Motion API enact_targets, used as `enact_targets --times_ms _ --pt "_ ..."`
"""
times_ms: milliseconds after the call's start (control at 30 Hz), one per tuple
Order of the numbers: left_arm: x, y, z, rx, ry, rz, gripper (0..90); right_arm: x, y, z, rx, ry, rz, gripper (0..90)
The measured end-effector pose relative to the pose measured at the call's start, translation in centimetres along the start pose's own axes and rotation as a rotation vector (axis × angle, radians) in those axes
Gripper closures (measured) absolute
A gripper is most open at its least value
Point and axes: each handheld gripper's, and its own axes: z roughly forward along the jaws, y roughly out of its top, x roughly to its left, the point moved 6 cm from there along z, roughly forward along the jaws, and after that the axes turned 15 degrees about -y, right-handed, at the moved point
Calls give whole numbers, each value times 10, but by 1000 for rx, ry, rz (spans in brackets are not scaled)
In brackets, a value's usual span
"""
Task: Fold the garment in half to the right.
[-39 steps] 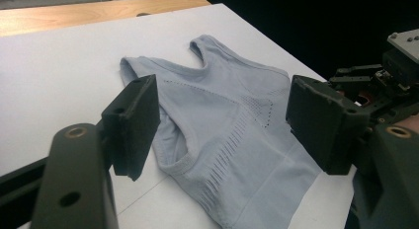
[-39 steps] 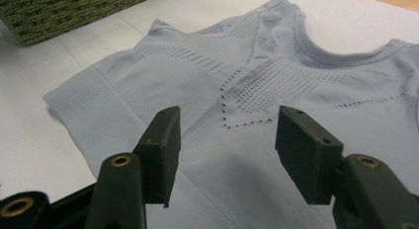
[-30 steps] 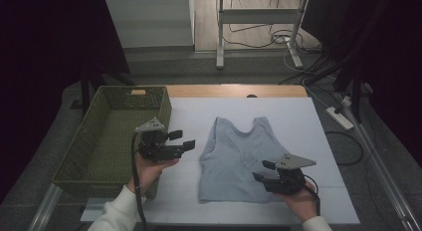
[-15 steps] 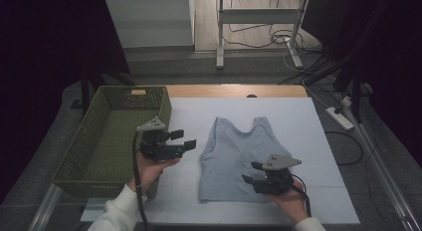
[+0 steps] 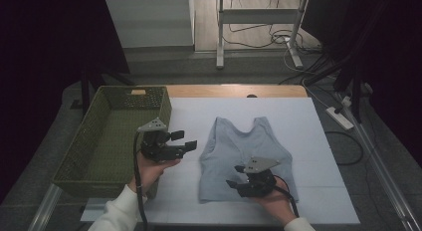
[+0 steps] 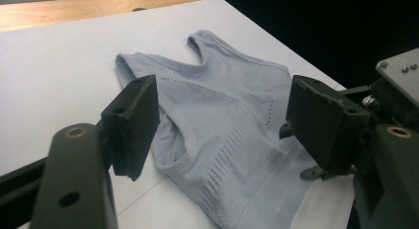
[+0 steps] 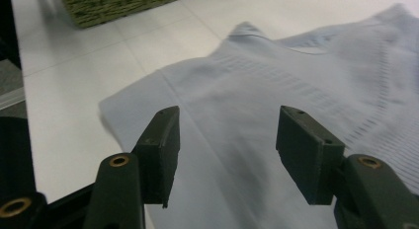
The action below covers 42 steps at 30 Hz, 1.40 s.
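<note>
On the white table (image 5: 318, 121), pale blue tank top (image 5: 244, 151) lies flat beside the wicker basket (image 5: 99, 141). Right gripper (image 5: 238, 184) over its hem, jaws apart, holding nothing, likely lining up a pinch. Left gripper (image 5: 185, 143) waits open, empty, beside the left edge.

Counted on the table (image 5: 323, 141): one pale blue top (image 5: 244, 151), laid flat. One green wicker basket (image 5: 94, 141) at the left edge. Two grippers, left (image 5: 185, 143) and right (image 5: 235, 181), one per hand. One white power strip (image 5: 340, 118) on the floor to the right.
</note>
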Motion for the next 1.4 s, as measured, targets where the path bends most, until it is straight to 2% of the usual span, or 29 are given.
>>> enact_targets --times_ms 667,1033,1267,1400 --pt "1 -1 1 5 -3 -5 291 58 16 34 19 127 -103 423" --pt "0 -1 2 6 -4 -3 291 74 18 40 28 155 -146 413" --pt "0 -1 1 2 -2 -2 291 87 15 50 64 156 -209 359" --pt "-1 0 0 -3 -3 -1 291 89 11 54 93 151 -233 335"
